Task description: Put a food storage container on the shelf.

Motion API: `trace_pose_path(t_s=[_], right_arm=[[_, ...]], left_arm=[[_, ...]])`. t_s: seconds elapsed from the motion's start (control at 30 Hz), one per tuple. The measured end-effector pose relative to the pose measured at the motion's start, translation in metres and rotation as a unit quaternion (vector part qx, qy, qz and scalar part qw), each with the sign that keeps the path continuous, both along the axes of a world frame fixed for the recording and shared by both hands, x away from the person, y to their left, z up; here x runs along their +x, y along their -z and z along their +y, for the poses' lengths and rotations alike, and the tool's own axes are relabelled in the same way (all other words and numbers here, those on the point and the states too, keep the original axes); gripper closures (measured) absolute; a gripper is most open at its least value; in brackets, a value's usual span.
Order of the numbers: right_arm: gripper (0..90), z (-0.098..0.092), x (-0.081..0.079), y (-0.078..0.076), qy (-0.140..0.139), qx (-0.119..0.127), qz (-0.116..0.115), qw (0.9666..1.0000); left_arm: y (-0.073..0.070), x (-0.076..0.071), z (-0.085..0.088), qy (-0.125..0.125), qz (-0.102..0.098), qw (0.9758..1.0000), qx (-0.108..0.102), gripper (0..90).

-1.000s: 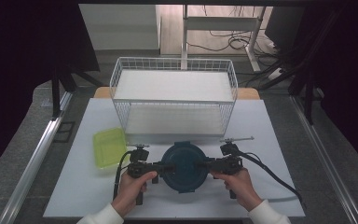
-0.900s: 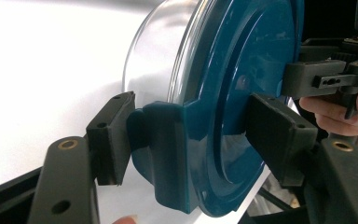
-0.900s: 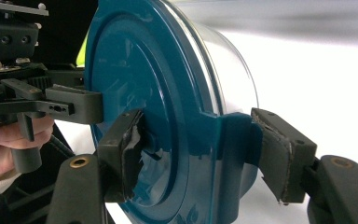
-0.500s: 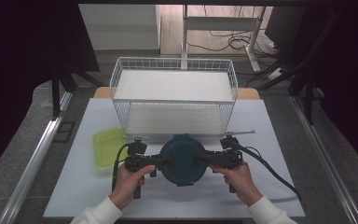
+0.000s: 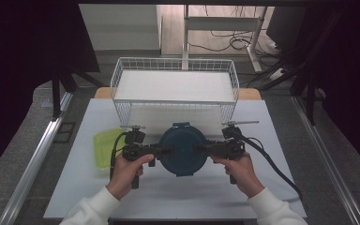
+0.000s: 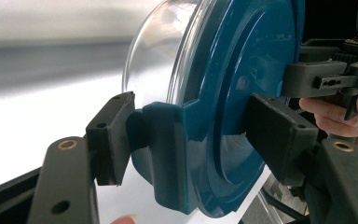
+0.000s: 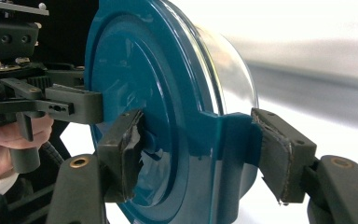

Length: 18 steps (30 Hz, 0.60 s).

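A round clear container [image 5: 183, 149] with a teal clip-on lid sat at the white tabletop's [image 5: 272, 140] centre, gripped at 9 o'clock by the left tongs [image 5: 165, 151] and at 3 o'clock by the right tongs [image 5: 201, 148], each clamped on a lid latch. At 12 o'clock stood a white wire basket [image 5: 175, 89], at 9 o'clock a yellow-green lid [image 5: 104, 147]. Grey floor, cables and dark curtains surrounded the tabletop.

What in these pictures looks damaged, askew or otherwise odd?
The padding on the right gripper is torn and peeling at its pads, where they clamp the teal-lidded container. The container itself looks intact, gripped at opposite lid tabs by both grippers.
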State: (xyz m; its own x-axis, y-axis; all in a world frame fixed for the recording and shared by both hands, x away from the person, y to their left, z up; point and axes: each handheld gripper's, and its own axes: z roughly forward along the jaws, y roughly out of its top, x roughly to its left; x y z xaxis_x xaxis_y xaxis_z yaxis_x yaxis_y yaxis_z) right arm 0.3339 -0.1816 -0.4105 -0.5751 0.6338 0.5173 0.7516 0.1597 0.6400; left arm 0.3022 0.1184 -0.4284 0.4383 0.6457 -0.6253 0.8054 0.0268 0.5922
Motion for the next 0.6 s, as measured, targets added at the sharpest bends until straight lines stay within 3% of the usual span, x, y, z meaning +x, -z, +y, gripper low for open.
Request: trace_pose_path(t_s=[0.6], right_arm=[[36.1, 0.011, 0.016, -0.046, 0.002, 0.011, -0.031, 0.9995]], left_arm=[[-0.051, 0.018, 0.011, -0.002, -0.033, 0.9994, 0.012, 33.5]])
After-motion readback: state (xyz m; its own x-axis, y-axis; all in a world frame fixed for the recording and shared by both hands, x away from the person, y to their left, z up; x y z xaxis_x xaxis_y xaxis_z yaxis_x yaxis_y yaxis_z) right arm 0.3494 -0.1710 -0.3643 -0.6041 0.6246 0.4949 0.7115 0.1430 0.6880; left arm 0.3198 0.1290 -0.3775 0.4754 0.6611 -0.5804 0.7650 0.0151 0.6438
